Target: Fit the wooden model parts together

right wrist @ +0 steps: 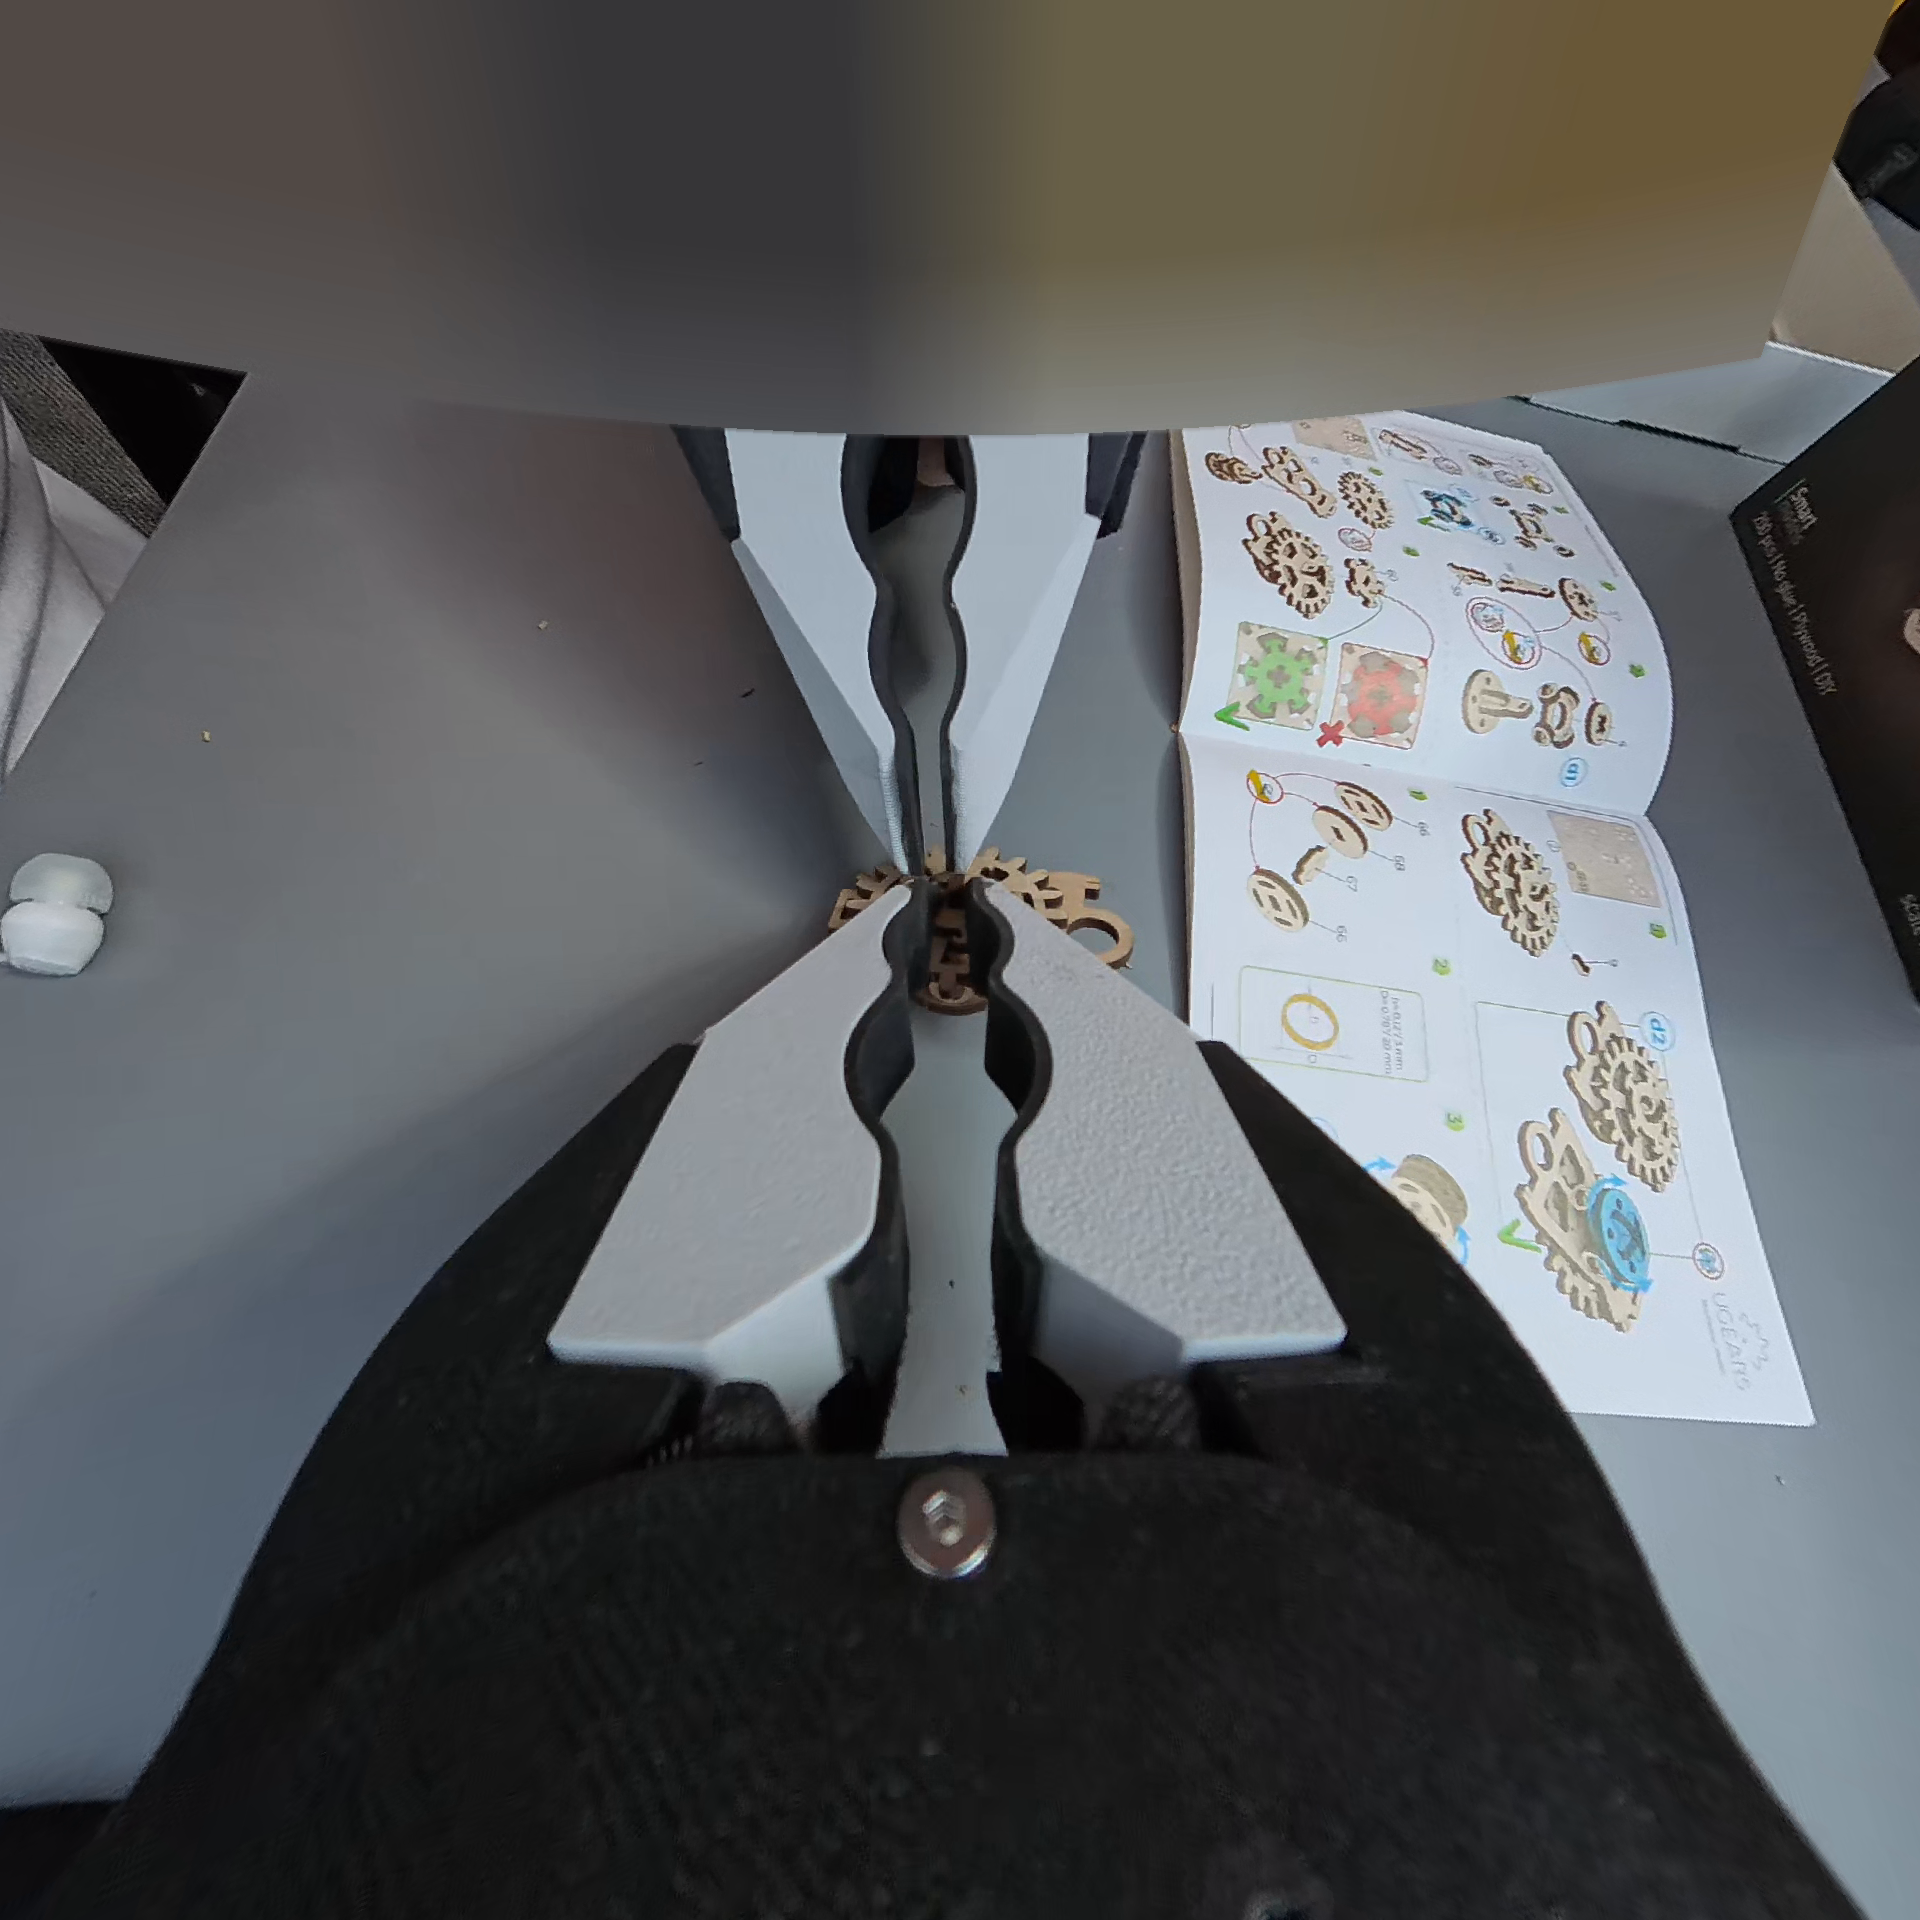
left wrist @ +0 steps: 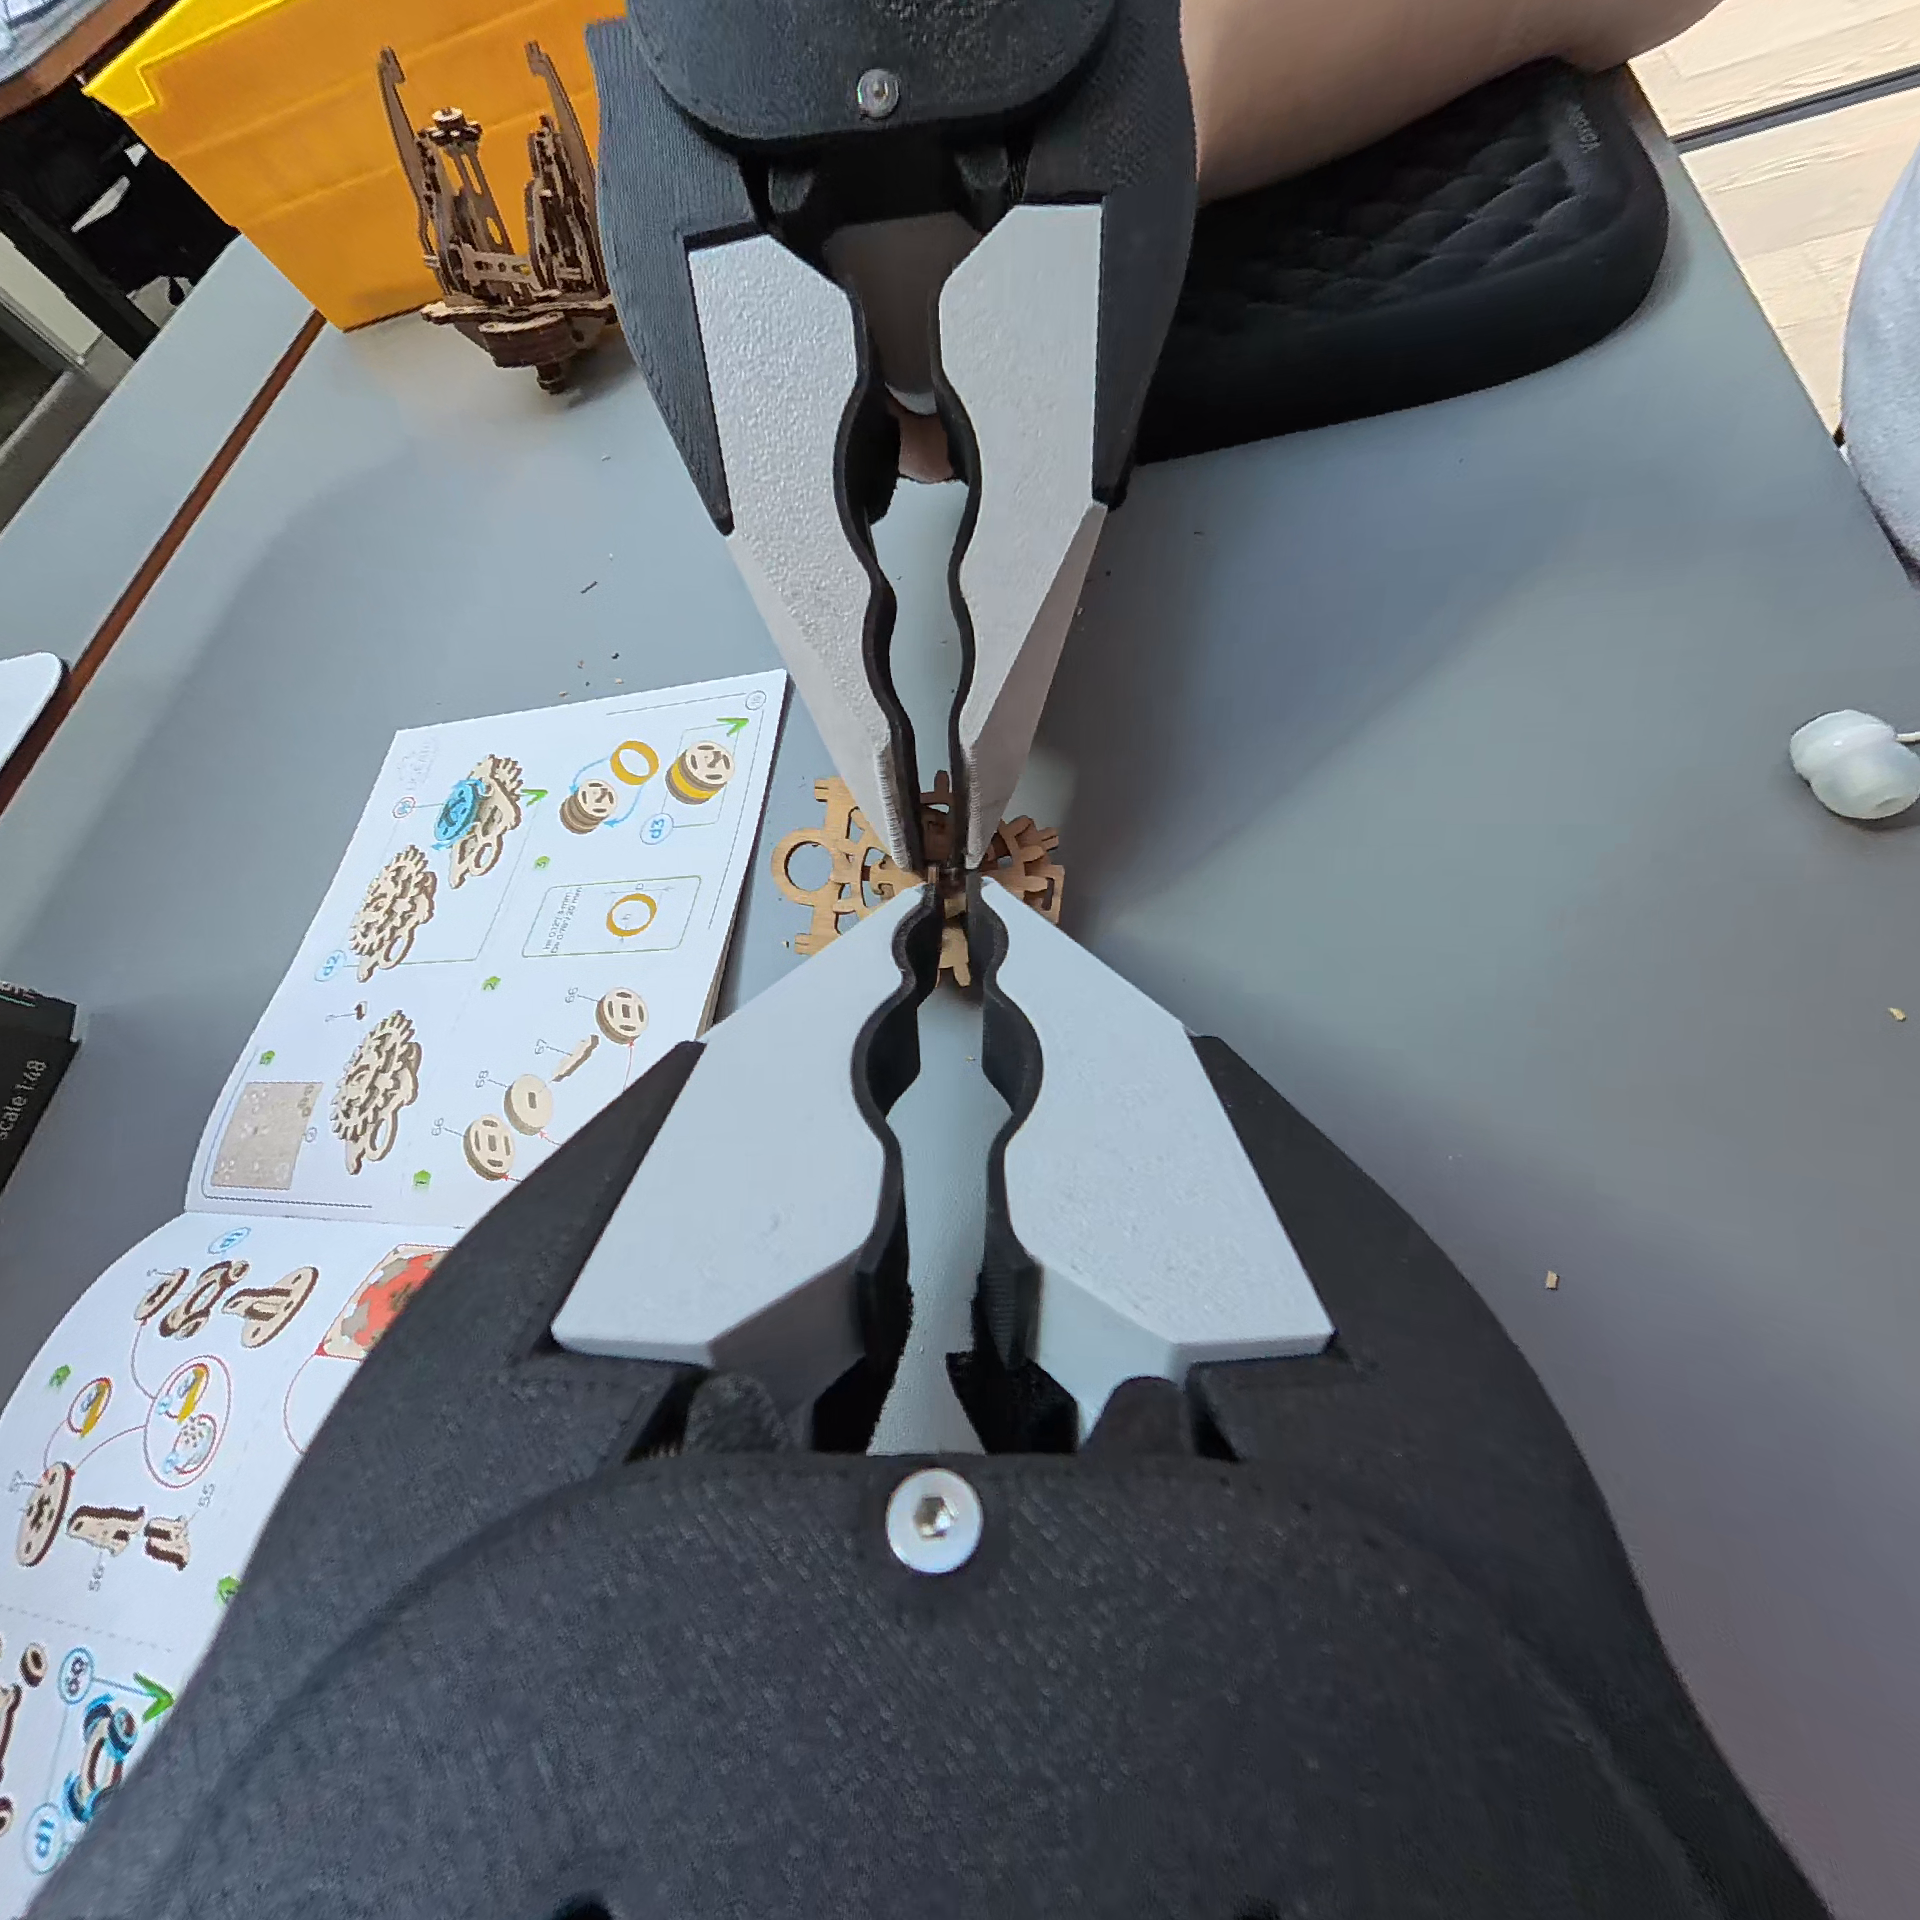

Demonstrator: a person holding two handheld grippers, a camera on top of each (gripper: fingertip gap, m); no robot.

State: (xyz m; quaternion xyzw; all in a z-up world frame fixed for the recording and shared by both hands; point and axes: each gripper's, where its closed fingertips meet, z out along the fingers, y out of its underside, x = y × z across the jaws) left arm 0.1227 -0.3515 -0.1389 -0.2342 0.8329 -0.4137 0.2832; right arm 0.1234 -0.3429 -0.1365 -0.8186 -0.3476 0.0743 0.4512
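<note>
**Two grippers pinched one wooden piece from opposite sides**

Between the meeting fingertips, over the grey table [left wrist: 1455,727], sat the wooden gear assembly [left wrist: 831,873], a pale laser-cut cluster of cogs and rings. Nearest the left wrist camera, the left gripper [left wrist: 943,906] had its jaws drawn almost together, the tips pressed onto a small dark centre piece of the assembly, with a bit of wood showing in the narrow gap just behind them. Directly opposite, the right gripper [left wrist: 935,847] reached in from the far side, its tips likewise nearly closed on the same centre, so the two pairs of tips stood touching or just short of touching. Cog teeth and a ringed lug stuck out to either side of both grippers. Whether the assembly rested on the table or was lifted just clear could not be told.

Left of the grippers in that view lay an open instruction booklet [left wrist: 499,935], just beside the assembly. Farther back stood a darker, partly built wooden model [left wrist: 499,239] in front of a yellow bin [left wrist: 260,135], and a black padded cushion [left wrist: 1403,281] lay behind the right gripper. A small white object [left wrist: 1855,764] sat well off to the right. The right wrist view showed a black box [right wrist: 1849,644] beyond the booklet.
</note>
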